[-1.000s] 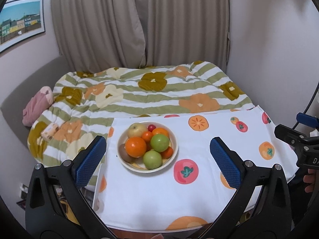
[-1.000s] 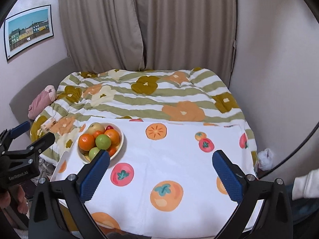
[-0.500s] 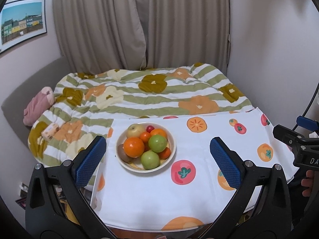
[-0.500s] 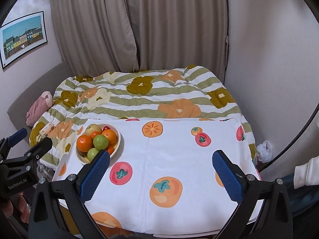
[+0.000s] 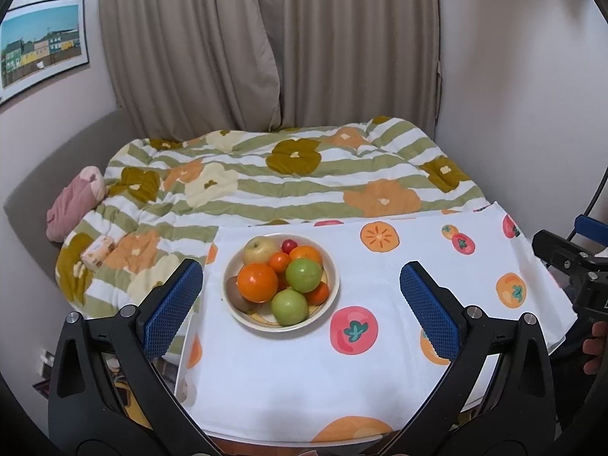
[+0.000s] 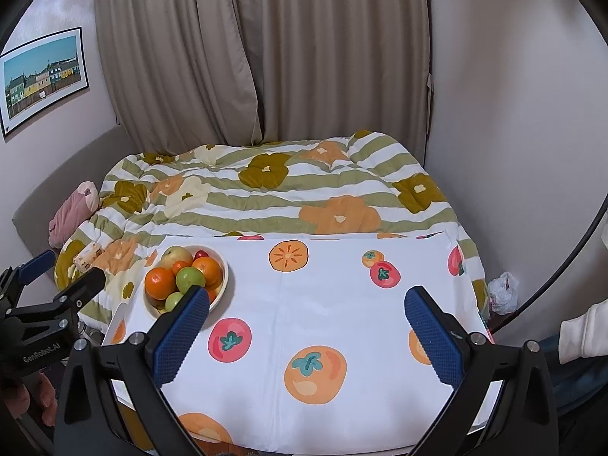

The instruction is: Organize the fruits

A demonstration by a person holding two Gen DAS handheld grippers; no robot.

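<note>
A cream bowl (image 5: 330,266) of fruit sits on the left part of a table with a white fruit-print cloth (image 5: 304,372). It holds oranges (image 5: 257,282), green apples (image 5: 303,274), a yellow apple (image 5: 260,249), a kiwi and a small red fruit. My left gripper (image 5: 302,306) is open and empty, above the table just in front of the bowl. My right gripper (image 6: 307,332) is open and empty over the table's middle; the bowl (image 6: 224,266) lies at its left, partly behind the left finger.
A bed with a striped floral quilt (image 5: 304,178) lies behind the table, with a pink bundle (image 5: 74,205) and a small packet (image 5: 98,252) at its left. Curtains and walls stand beyond. A white bag (image 6: 503,290) lies on the floor at the right.
Both grippers have drifted slightly, so the bowl sits a little further left in both views. Both stay open and empty.
</note>
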